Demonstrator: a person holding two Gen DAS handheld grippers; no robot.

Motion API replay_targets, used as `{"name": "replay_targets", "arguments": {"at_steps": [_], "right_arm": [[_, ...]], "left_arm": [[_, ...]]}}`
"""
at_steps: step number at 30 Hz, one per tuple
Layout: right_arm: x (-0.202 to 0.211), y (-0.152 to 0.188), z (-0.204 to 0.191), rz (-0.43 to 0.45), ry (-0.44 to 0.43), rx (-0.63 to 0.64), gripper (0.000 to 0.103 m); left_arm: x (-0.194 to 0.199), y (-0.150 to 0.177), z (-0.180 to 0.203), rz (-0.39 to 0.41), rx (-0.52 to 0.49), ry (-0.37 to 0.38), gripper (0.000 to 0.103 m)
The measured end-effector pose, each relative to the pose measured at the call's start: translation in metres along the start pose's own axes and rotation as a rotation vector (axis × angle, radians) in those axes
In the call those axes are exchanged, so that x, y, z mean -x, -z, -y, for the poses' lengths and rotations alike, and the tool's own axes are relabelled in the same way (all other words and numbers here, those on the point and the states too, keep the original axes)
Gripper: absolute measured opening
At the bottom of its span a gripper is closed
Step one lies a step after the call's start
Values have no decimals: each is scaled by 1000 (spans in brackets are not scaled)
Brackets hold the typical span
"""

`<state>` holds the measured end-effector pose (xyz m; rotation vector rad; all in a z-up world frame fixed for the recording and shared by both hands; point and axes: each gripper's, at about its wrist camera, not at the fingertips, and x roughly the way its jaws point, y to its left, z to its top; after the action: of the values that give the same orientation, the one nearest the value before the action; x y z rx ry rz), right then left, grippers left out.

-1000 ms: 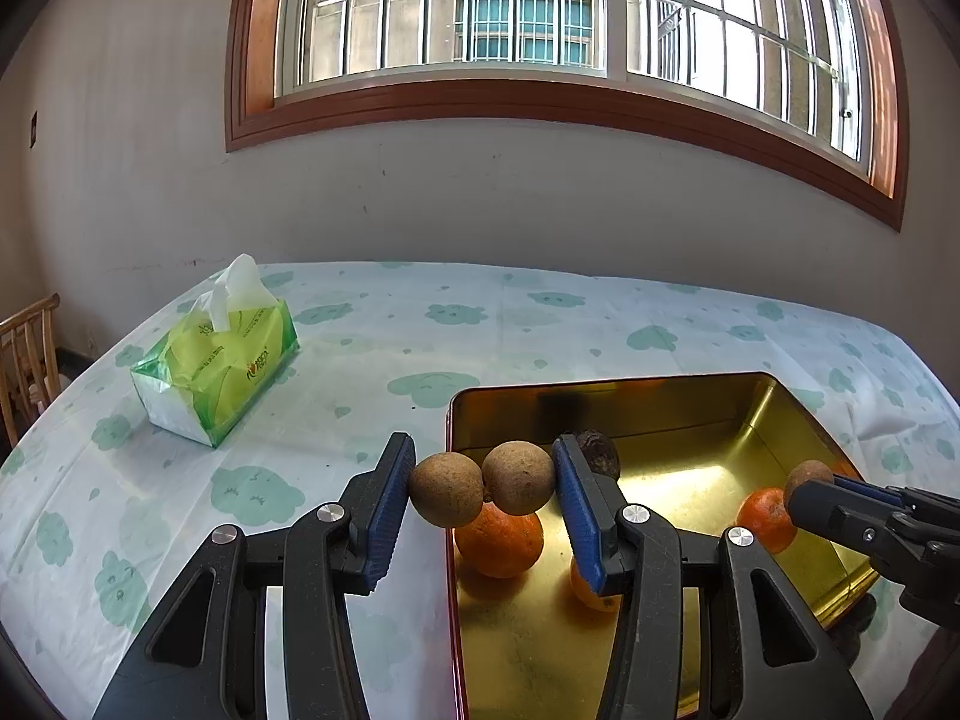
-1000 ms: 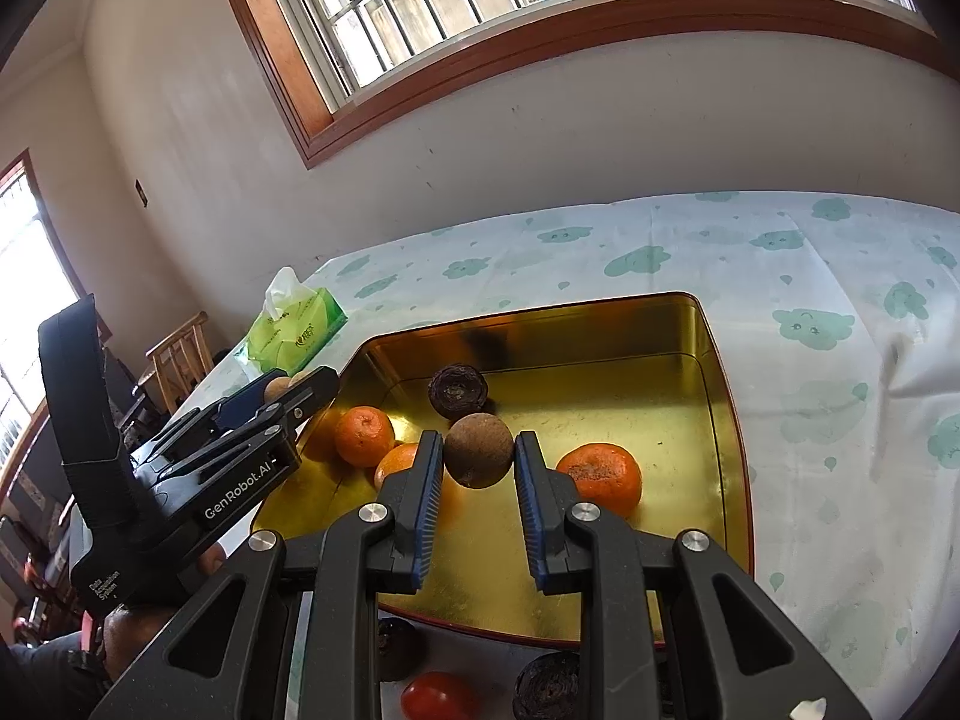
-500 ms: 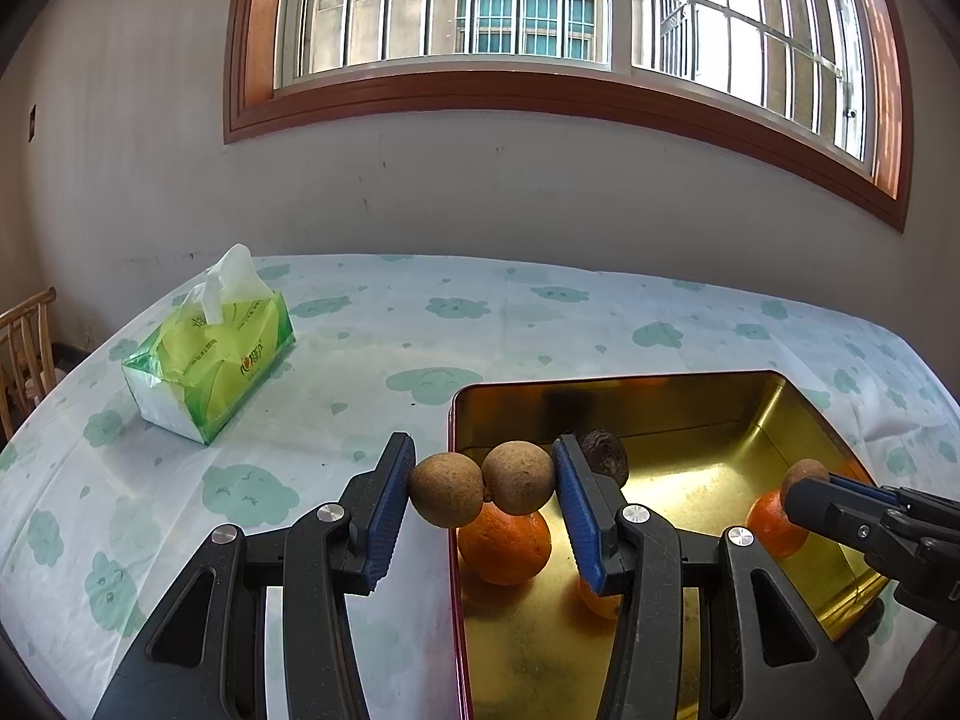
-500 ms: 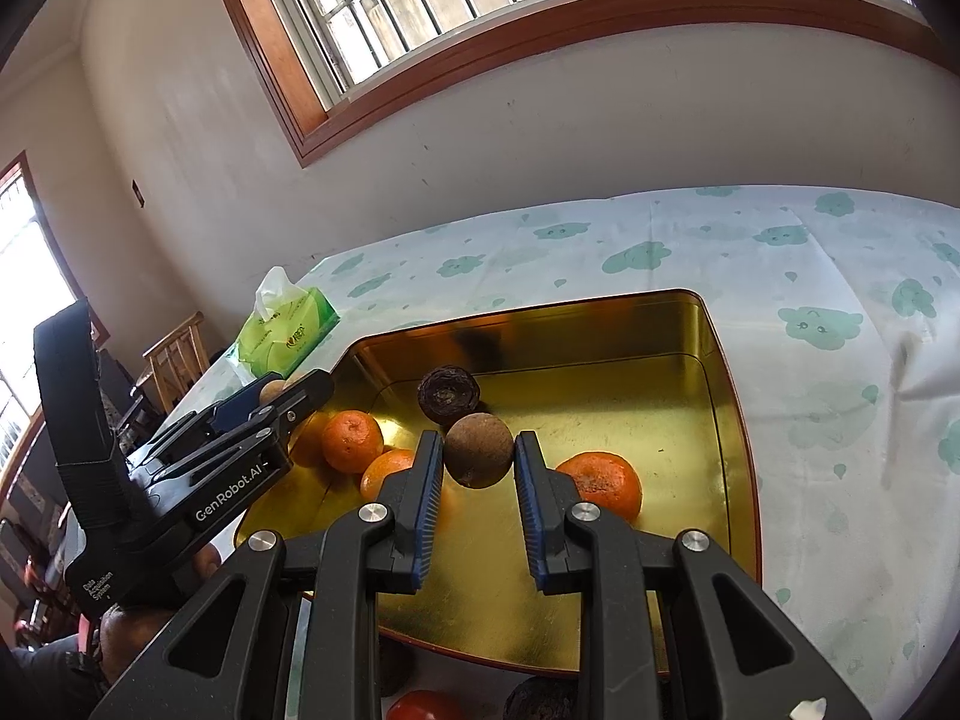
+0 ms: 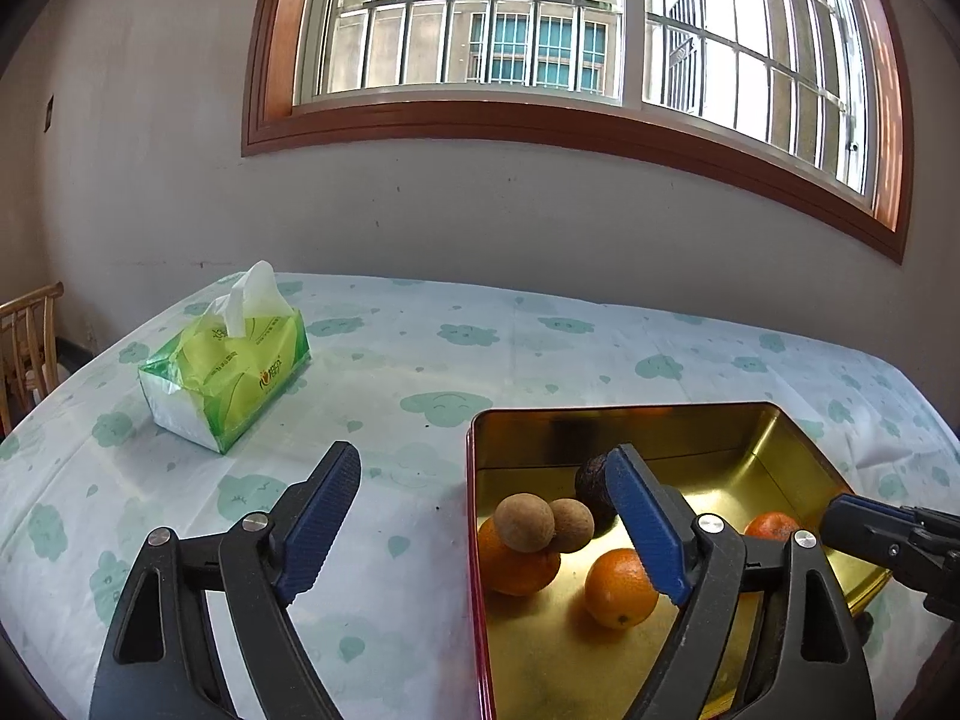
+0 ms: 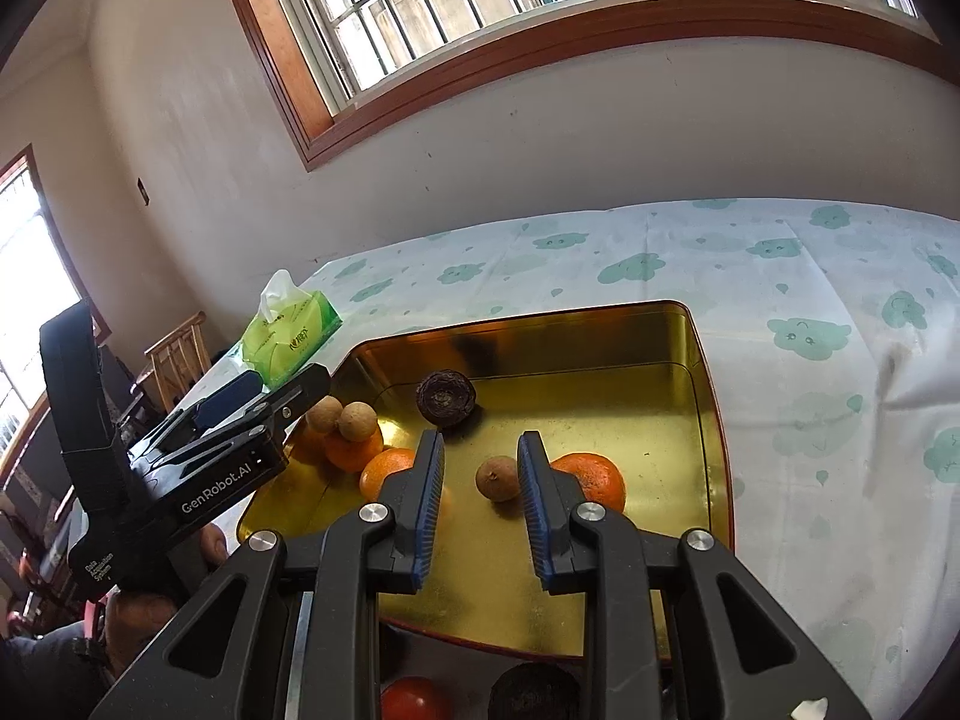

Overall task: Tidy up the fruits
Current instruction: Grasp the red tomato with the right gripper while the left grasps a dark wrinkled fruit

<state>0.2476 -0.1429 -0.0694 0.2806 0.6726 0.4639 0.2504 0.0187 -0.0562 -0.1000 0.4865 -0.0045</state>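
A gold tin tray (image 5: 774, 438) (image 6: 600, 348) holds several oranges and brown fruits. My left gripper (image 5: 486, 516) is open; two brown fruits (image 5: 543, 525) (image 6: 342, 417) rest on an orange (image 5: 516, 564) at the tray's left edge, free of its pads. My right gripper (image 6: 480, 492) is open above the tray; one small brown fruit (image 6: 497, 478) lies on the tray floor beside an orange (image 6: 591, 480). A dark wrinkled fruit (image 6: 447, 397) (image 5: 594, 483) sits near the tray's back. Another orange (image 5: 621, 588) (image 6: 387, 471) lies mid-tray.
A green tissue pack (image 5: 225, 372) (image 6: 288, 339) stands on the cloud-print tablecloth (image 5: 420, 360) left of the tray. A red fruit (image 6: 414, 697) and a dark fruit (image 6: 534, 690) lie on the table in front of the tray. A wooden chair (image 5: 27, 336) stands at the left.
Both grippers opened. The left let go of the two brown fruits, which now rest on an orange. The right let go of its brown fruit, now on the tray floor.
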Motion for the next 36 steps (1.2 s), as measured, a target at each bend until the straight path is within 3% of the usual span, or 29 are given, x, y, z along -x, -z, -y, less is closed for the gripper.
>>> {"name": "replay_targets", "arguments": {"at_steps": [4, 9, 18, 21, 24, 25, 29, 32, 36], "right_arm": [[30, 16, -10, -56, -103, 23, 25], [44, 46, -25, -135, -117, 110, 25], [17, 73, -49, -219, -32, 301, 38], [-3, 75, -52, -282, 41, 362, 43], [-13, 75, -48, -304, -8, 335, 42], [-17, 76, -47, -324, 2, 331, 28], [7, 77, -39, -268, 36, 293, 26], [42, 76, -9, -176, 57, 158, 27], [78, 72, 51, -98, 174, -42, 27]], "left_arm": [[18, 2, -17, 19, 51, -3, 87], [42, 14, -33, -15, 81, 23, 87], [99, 48, -20, -39, -92, 26, 87], [108, 56, -16, -64, -115, 44, 87], [113, 60, -13, -86, -105, 84, 87], [113, 60, -11, -94, -100, 100, 87], [110, 63, 3, -149, -93, 162, 87], [100, 67, 16, -208, -65, 211, 87], [80, 72, 42, -278, -42, 234, 85]]}}
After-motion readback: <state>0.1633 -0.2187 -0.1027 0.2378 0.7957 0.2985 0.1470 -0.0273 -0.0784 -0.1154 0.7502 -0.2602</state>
